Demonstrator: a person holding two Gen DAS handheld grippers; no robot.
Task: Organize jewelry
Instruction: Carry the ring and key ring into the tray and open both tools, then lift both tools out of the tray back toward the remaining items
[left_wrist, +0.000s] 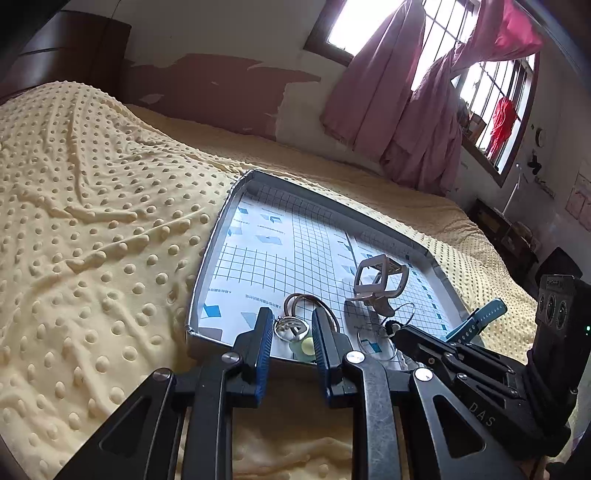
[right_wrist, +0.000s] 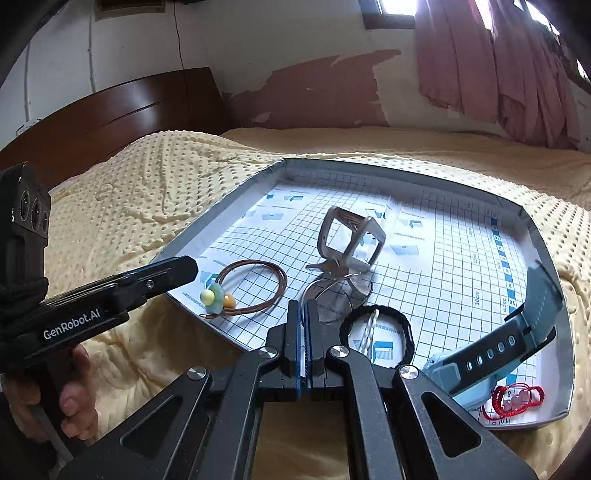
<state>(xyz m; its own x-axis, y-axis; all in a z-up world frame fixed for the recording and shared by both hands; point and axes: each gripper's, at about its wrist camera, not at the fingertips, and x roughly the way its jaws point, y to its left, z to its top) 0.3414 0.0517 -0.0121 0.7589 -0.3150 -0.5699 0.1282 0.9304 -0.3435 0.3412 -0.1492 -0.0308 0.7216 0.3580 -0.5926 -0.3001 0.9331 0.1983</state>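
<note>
White lettering reading "GenRobot.AI" runs along the side of the left gripper in the right wrist view, and "DAS" is stamped on the black body of the right gripper in the left wrist view. The tray's liner is a white sheet printed with a blue grid, blue squares, small lines of text too fine to read, and a ruler strip marked "30cm" near its right edge.

The left gripper's jaws stand apart over the tray's near edge, with a silver ring and a pale green and yellow bead charm lying between them; the charm sits on a loop of brown cord. The right gripper has its jaws pressed together on a thin wire hoop that lies beside a beige openwork frame standing near the tray's middle. Just to the right of those fingers lies a black braided bracelet with a white twisted strand across its middle. A light blue watch with a dark strap rests along the tray's right side, and a red string bracelet with pink beads lies in the near right corner.

The tray rests on a pale yellow dotted blanket covering a bed with a dark wooden headboard. Behind it the wall's reddish paint is peeling, and pink curtains hang at a barred window.
</note>
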